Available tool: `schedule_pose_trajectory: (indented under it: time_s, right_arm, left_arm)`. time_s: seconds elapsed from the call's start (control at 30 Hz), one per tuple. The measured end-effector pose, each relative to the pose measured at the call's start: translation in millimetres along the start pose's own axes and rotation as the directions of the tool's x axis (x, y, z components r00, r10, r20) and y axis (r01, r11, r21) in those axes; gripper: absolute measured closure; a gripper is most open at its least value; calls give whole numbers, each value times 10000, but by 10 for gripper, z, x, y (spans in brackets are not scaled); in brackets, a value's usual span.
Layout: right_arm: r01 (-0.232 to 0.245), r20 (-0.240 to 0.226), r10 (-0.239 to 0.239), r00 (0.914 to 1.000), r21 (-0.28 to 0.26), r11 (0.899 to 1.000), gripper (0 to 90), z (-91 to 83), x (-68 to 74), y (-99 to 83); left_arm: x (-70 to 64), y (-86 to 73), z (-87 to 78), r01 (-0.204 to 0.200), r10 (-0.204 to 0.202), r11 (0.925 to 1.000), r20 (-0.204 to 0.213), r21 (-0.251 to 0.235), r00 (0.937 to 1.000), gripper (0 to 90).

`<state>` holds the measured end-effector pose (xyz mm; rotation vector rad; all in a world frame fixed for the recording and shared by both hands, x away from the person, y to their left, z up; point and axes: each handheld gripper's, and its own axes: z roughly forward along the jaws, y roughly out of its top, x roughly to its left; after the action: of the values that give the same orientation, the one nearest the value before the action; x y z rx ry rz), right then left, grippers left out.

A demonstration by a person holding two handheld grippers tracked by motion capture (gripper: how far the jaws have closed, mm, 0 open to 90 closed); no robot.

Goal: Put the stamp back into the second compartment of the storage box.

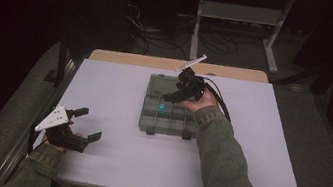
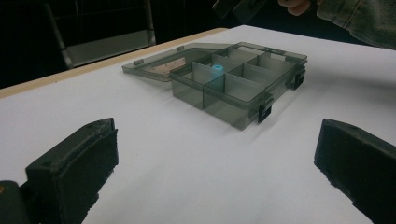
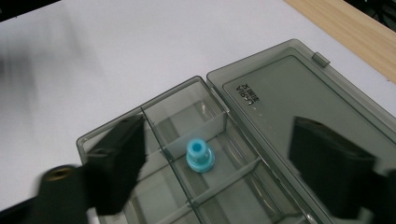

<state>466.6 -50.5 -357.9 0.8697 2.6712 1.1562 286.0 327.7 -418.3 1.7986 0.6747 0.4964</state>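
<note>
A smoky box (image 1: 168,113) is lying open at the centre of the white tabletop (image 1: 266,155), its lid (image 1: 162,86) flat behind it. A blue cap (image 3: 200,156), seemingly upright, is sitting in a middle compartment. The right tool (image 1: 180,94) is hovering over the box, jaws spread and empty. The left tool (image 1: 88,124) is waiting at lower left, jaws likewise apart.

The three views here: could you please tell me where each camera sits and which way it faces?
High view: above the person's side, looking forward and down on the white table; both forearms show.
Left gripper view: low over the table, facing the organiser box between open tongs.
Right gripper view: above the box, looking down between open tongs.
All share the blue piece.
</note>
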Motion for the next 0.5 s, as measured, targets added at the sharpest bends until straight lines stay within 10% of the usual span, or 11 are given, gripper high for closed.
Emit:
schedule_pose_trajectory:
  time_s: [0.5]
  right_arm:
    - [-227, -181, 210, 9996, -974, 9950, 0, -199, 3, -201]
  left_arm:
    - [-14, -5, 2, 137, -137, 9998, -38, -107, 9999, 0]
